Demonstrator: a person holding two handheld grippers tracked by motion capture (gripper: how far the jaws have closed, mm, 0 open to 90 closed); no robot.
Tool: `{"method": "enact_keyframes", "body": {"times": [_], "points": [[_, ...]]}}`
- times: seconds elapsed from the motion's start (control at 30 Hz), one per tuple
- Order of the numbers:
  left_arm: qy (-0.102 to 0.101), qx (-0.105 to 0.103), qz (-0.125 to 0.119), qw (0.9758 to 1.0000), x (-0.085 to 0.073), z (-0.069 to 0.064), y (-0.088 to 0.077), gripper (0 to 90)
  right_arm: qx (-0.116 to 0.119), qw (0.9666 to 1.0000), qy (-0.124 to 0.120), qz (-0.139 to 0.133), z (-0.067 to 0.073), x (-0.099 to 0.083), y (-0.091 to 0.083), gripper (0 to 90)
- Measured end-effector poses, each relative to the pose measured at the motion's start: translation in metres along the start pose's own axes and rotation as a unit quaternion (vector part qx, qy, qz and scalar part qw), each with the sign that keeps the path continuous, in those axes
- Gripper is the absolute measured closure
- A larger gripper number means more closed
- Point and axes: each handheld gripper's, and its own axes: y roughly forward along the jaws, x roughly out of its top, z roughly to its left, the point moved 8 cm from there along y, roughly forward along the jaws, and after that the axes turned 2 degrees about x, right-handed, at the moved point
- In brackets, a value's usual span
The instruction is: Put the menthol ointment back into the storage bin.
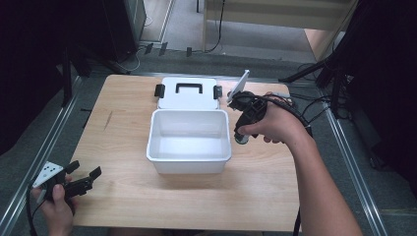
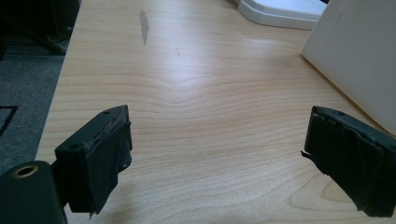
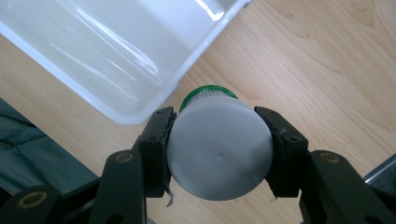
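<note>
Pinching a round grey-capped container [image 3: 219, 149] between its two black jaws, the right claw [image 3: 219, 151] points down at the counter [image 3: 317, 65]; each pad presses on the side of the grey cap. Past the cap a green rim and white ribbing of the container show beneath it. In the high view the right claw [image 1: 244, 129] sits in the person's right hand [image 1: 275, 127], and the container [image 1: 241, 138] shows as a small dark round shape under the fist, above the wood.

Just to the left of this claw in the high view stands an open white bin [image 1: 189, 147], its near right corner close to the held container without touching it. In the right gripper view the bin's rim [image 3: 154, 100] runs just ahead of the jaws on the upper left. Behind the bin, farther from the claw, lies the white lid [image 1: 187, 101] with a black handle and two black latches.

The left claw [image 1: 82, 181] rests at the near left corner of the counter in the left hand [image 1: 55, 204], well apart from the bin. Its jaws stand spread wide with bare wood between them, as the left gripper view [image 2: 217, 158] shows; the white bin wall [image 2: 359, 51] rises ahead of it to the right.
</note>
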Motion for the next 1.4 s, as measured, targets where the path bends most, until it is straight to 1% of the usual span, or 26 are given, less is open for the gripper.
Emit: {"method": "enact_keyframes", "body": {"times": [0.07,0.1,0.17,0.2,0.3,0.37,0.43,0.47,0.6,0.63,0.73,0.8,0.9,1.1,1.17,1.27,1.37,1.4], "points": [[0.000,-0.001,0.000,1.0000,0.000,0.000,0.000,8.2,-0.001,1.0000,-0.001,-0.002,0.003,0.003,-0.001,51.7],[0.000,-0.001,0.000,1.0000,0.000,0.000,0.000,8.2,-0.001,1.0000,-0.008,0.000,0.006,0.006,-0.002,51.7],[0.000,-0.001,0.001,1.0000,0.000,0.000,0.000,8.2,-0.001,1.0000,-0.009,0.000,0.008,0.008,-0.003,51.7],[0.000,-0.001,0.000,1.0000,0.000,0.000,0.000,8.2,-0.001,0.9999,-0.015,0.000,0.012,0.013,-0.003,51.7],[-0.001,-0.001,-0.001,1.0000,0.000,0.000,0.000,8.2,0.000,0.9999,-0.017,-0.001,0.015,0.017,-0.004,51.7],[-0.001,-0.002,0.000,1.0000,0.000,0.000,0.000,8.2,0.002,0.9997,-0.026,-0.003,0.022,0.024,-0.003,51.7],[0.000,-0.002,0.001,1.0000,0.000,0.000,0.000,8.2,0.002,0.9996,-0.027,-0.004,0.024,0.025,-0.002,51.7],[0.000,-0.002,0.001,1.0000,0.000,0.000,0.000,8.2,0.007,0.9994,-0.034,-0.006,0.028,0.030,0.000,51.7],[-0.001,-0.002,0.000,1.0000,0.000,0.000,0.000,8.2,0.010,0.9991,-0.040,-0.008,0.033,0.036,0.003,51.7],[-0.001,-0.002,-0.001,1.0000,0.000,0.000,0.000,8.2,0.011,0.9988,-0.047,-0.009,0.035,0.040,0.005,51.7],[-0.001,-0.002,0.000,1.0000,0.000,0.000,0.000,8.2,0.013,0.9987,-0.049,-0.010,0.037,0.043,0.007,51.7],[-0.001,-0.002,0.000,1.0000,0.000,0.000,0.000,8.2,0.013,0.9982,-0.058,-0.007,0.039,0.046,0.012,51.7],[-0.001,-0.002,0.000,1.0000,0.000,0.000,0.000,8.2,0.011,0.9979,-0.063,-0.006,0.040,0.048,0.015,51.6],[-0.001,-0.002,0.000,1.0000,0.000,0.000,0.000,8.2,0.007,0.9954,-0.095,-0.009,0.045,0.055,0.025,51.6],[-0.002,-0.003,0.000,1.0000,0.000,0.000,0.000,8.2,0.004,0.9935,-0.113,-0.010,0.046,0.057,0.030,51.6],[-0.002,-0.002,0.000,1.0000,0.000,0.000,0.000,8.2,0.002,0.9914,-0.131,-0.008,0.047,0.059,0.038,51.6],[-0.003,-0.002,0.000,1.0000,0.000,0.000,0.000,8.2,-0.001,0.9873,-0.159,-0.012,0.048,0.061,0.045,51.6],[-0.003,-0.002,0.000,1.0000,0.000,0.000,0.000,8.2,0.002,0.9865,-0.163,-0.013,0.048,0.062,0.047,51.5]]}}
